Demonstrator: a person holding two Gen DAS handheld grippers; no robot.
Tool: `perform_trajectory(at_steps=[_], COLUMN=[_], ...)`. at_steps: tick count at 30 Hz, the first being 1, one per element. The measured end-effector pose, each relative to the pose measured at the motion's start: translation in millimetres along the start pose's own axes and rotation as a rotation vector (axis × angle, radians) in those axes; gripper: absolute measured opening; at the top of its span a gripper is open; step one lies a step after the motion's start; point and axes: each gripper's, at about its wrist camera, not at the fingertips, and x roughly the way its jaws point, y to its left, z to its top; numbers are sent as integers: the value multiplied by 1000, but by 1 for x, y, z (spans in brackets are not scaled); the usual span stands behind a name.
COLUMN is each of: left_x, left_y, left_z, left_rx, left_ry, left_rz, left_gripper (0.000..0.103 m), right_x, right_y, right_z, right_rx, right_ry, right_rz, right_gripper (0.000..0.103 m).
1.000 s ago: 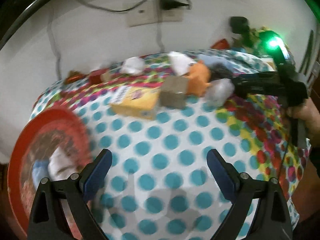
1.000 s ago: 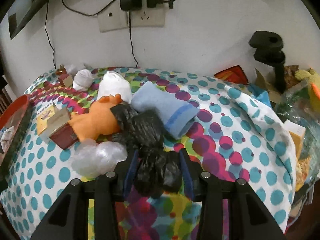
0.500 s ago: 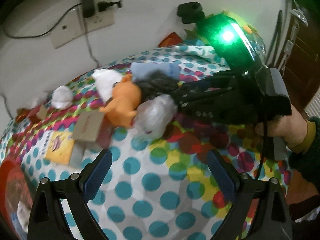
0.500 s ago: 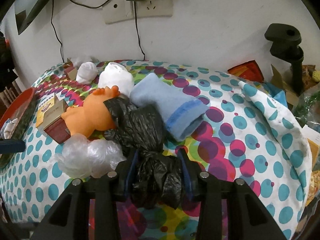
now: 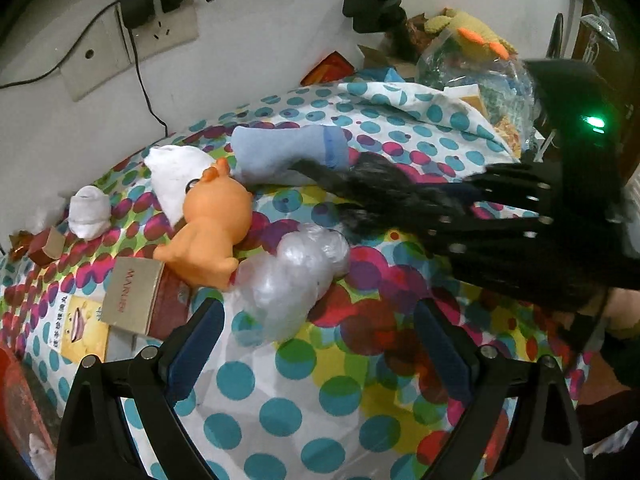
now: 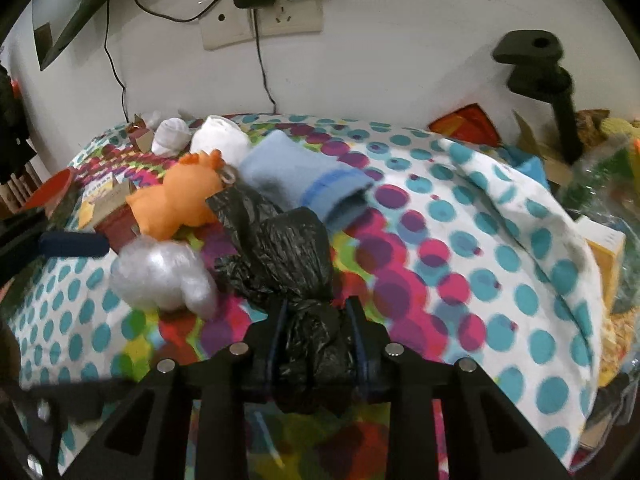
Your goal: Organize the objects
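On the dotted tablecloth [image 6: 472, 240] lies a crumpled black plastic bag [image 6: 280, 256]. My right gripper [image 6: 316, 304] is closing on its knotted end, and both pads press into it. The left wrist view shows that bag [image 5: 372, 196] stretching out from the right gripper's fingers [image 5: 500, 200]. My left gripper [image 5: 318, 308] stands wide open just above the cloth, holding nothing. A clear plastic bag [image 5: 296, 272] lies right in front of it. One of its blue pads [image 6: 74, 244] shows beside the clear bag [image 6: 160, 276]. An orange toy [image 5: 212, 224] and a blue sock [image 5: 284, 152] lie behind.
A white sock [image 5: 176, 172], a rolled white sock [image 5: 90, 212] and a brown box [image 5: 132, 296] lie at the left. A red tray [image 5: 16, 392] sits at the left edge. A black stand [image 6: 536, 68] and a heap of bags [image 6: 600, 200] crowd the right. Sockets and cables hang on the wall.
My left gripper has swung right, away from the red tray and over to the clear bag and the toy. The right jaws have narrowed onto the black bag.
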Motion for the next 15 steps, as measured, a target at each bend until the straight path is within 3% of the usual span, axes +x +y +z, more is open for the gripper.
perform_trajectory(at_steps=[9,15], left_x=[24,29], left_y=[5,4], left_z=[13,13], left_rx=[29,50], left_ry=[43,28], left_rz=[6,13], left_gripper=[93,93], right_x=[-11,-11], right_y=[-17,-15], right_z=[-10,-10], right_rx=[64,60], right_ry=[-6,-5], right_rz=[8,1], right_gripper=[29,29])
